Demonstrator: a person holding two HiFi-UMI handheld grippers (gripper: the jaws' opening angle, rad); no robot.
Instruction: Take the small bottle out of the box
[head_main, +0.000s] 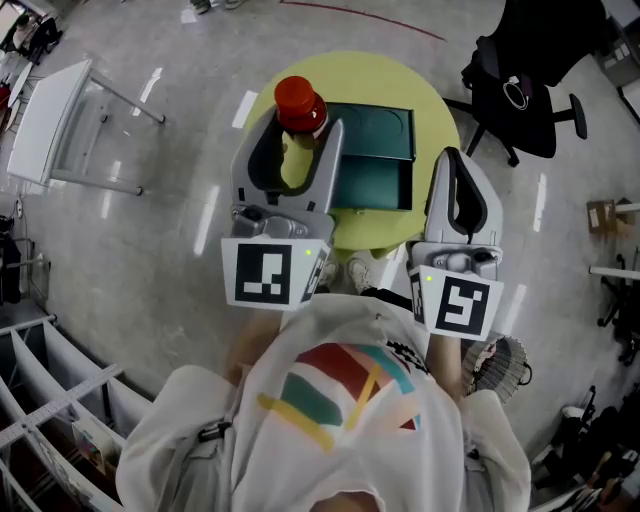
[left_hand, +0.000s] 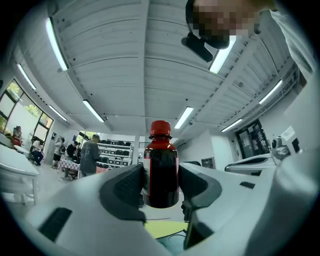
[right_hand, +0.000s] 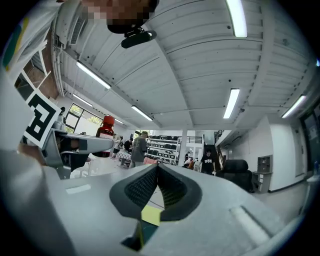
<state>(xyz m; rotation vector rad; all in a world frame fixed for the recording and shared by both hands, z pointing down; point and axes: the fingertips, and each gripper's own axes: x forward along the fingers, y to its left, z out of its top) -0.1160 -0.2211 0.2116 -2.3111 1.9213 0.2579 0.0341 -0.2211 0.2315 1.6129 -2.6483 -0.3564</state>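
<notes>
The small bottle with a red cap and dark red contents (head_main: 298, 103) stands upright in our left claw (left_hand: 161, 182), which grips its body, raised in the air by the left side of the open dark green box (head_main: 380, 130) on the round yellow-green worktop (head_main: 432, 108). We judge the bottle to be out of the box. Next we need a bare spot on the worktop and a gentle, upright set-down. Our right claw (right_hand: 158, 172) is closed on nothing, at the near right.

- Glossy dark plastic on the small bottle (left_hand: 161, 175), smooth red cap (left_hand: 160, 128).
- Matt grey plastic on the right gripper (right_hand: 158, 170), ribbed black pads (right_hand: 141, 188).
- Smooth teal box (head_main: 378, 130), slight sheen.
- Matt yellow-green table top (head_main: 432, 108).
- Polished, reflecting floor (head_main: 150, 225).
</notes>
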